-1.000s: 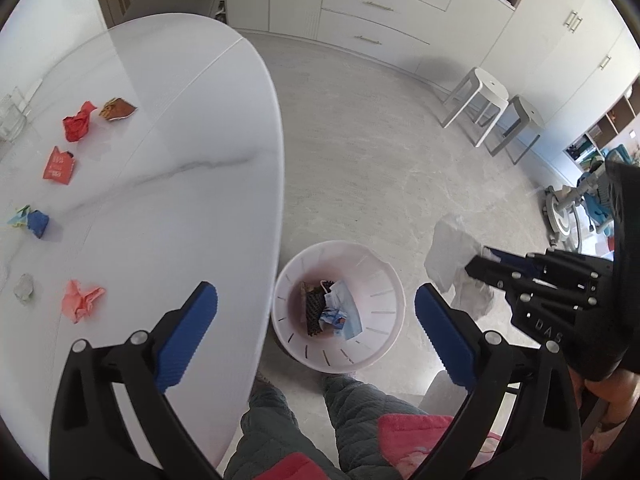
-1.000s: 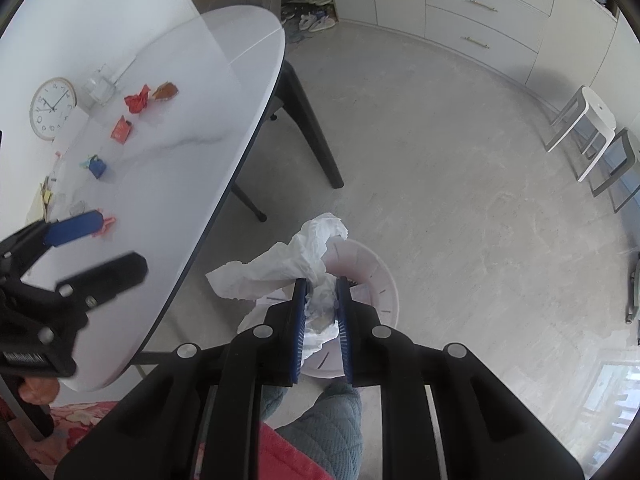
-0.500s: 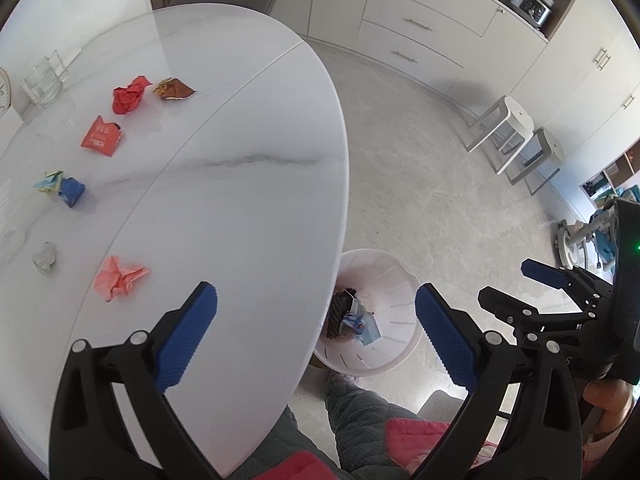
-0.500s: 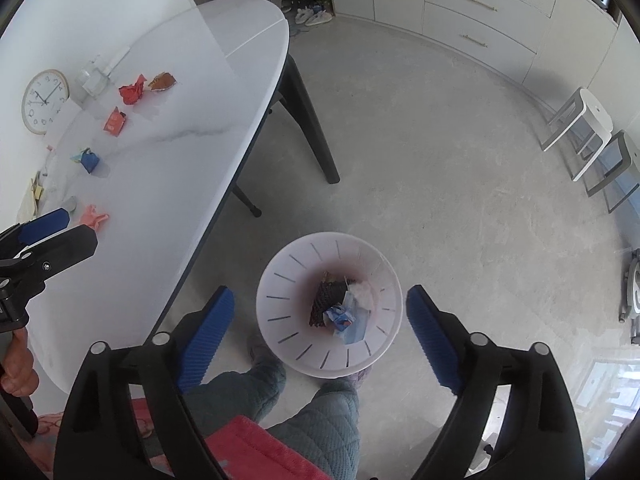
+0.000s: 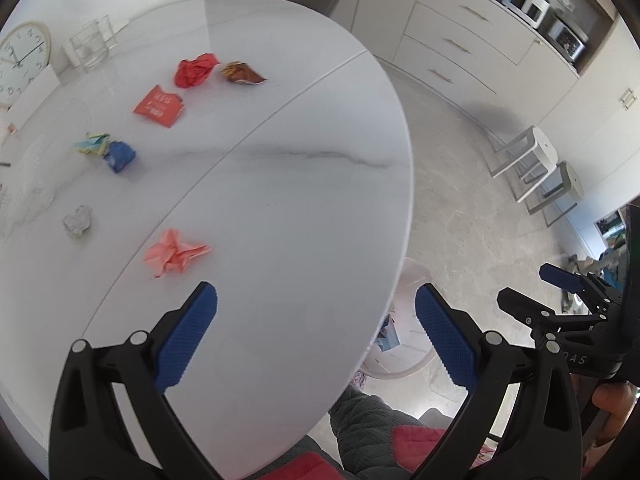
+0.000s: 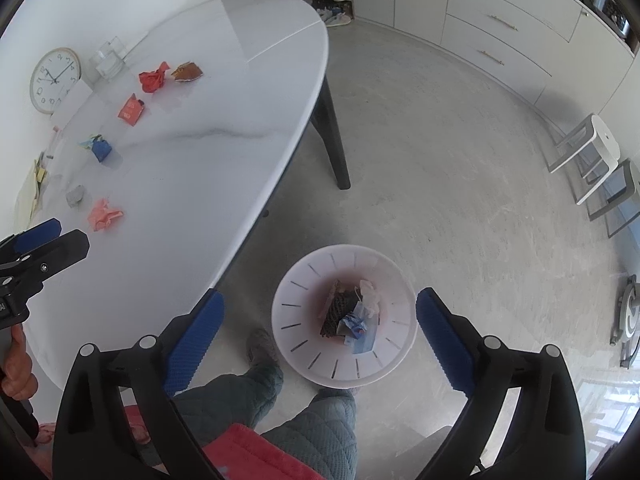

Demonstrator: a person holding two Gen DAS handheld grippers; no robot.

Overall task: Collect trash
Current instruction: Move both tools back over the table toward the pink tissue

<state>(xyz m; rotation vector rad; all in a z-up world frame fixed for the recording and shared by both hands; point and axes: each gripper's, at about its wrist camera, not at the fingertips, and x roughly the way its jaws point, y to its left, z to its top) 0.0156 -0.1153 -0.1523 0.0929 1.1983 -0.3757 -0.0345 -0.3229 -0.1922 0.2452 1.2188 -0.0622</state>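
Observation:
Several scraps of trash lie on the white marble table [image 5: 280, 208]: a pink crumpled paper [image 5: 174, 253], a grey foil ball [image 5: 78, 221], a blue wad [image 5: 119, 156], a red packet [image 5: 159, 105], a red crumpled paper [image 5: 196, 70] and a brown wrapper [image 5: 242, 73]. My left gripper [image 5: 316, 338] is open and empty above the table's near edge, just short of the pink paper. My right gripper [image 6: 320, 340] is open and empty above the white bin [image 6: 308, 360] on the floor, which holds a white tissue [image 6: 370, 294] and other wrappers.
A clock [image 6: 54, 80] and a glass [image 6: 106, 60] stand at the table's far left. The table's dark leg [image 6: 334, 148] stands beyond the bin. Two stools [image 6: 588, 152] stand at the right by the cabinets. The person's knees [image 6: 304, 412] are below the bin.
My right gripper opened and dropped the white tissue into the bin. My left gripper swung left from over the bin to over the table, toward the pink paper.

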